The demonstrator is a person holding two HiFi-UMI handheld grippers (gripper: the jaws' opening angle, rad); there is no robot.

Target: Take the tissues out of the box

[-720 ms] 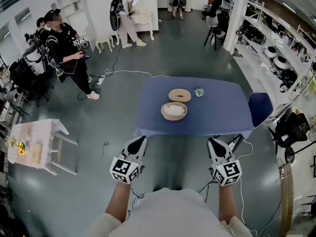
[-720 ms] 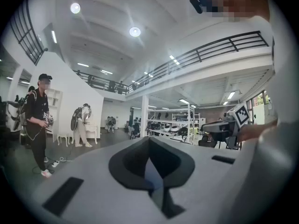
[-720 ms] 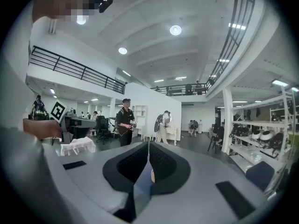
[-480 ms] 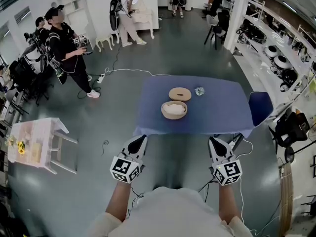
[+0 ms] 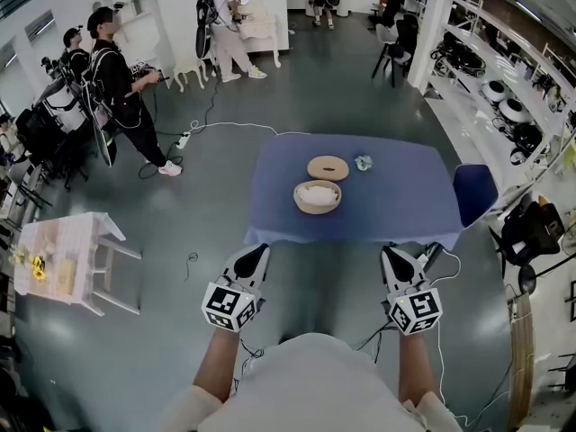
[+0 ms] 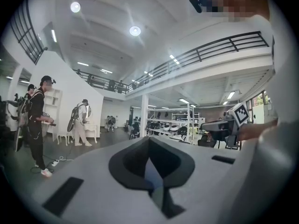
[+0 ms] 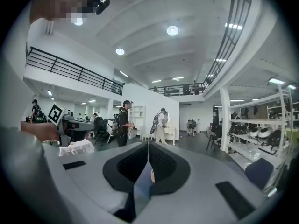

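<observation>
The head view looks steeply down from above the person's chest. The left gripper [image 5: 257, 252] and right gripper [image 5: 391, 254] sit near its bottom edge, and the blue surface [image 5: 396, 207] lies farther ahead. Each gripper view rides low on its own gripper and faces level across the hall. Each catches the other gripper at its edge, and all three views share the standing person [image 5: 115, 84] in black.

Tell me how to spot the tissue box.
Look at the blue table in the middle of the grey floor. The box is the round wooden tub closest to the viewer. Unlike the flat lid behind it and the small crumpled wad beside that, it is open, with white tissue inside.
</observation>
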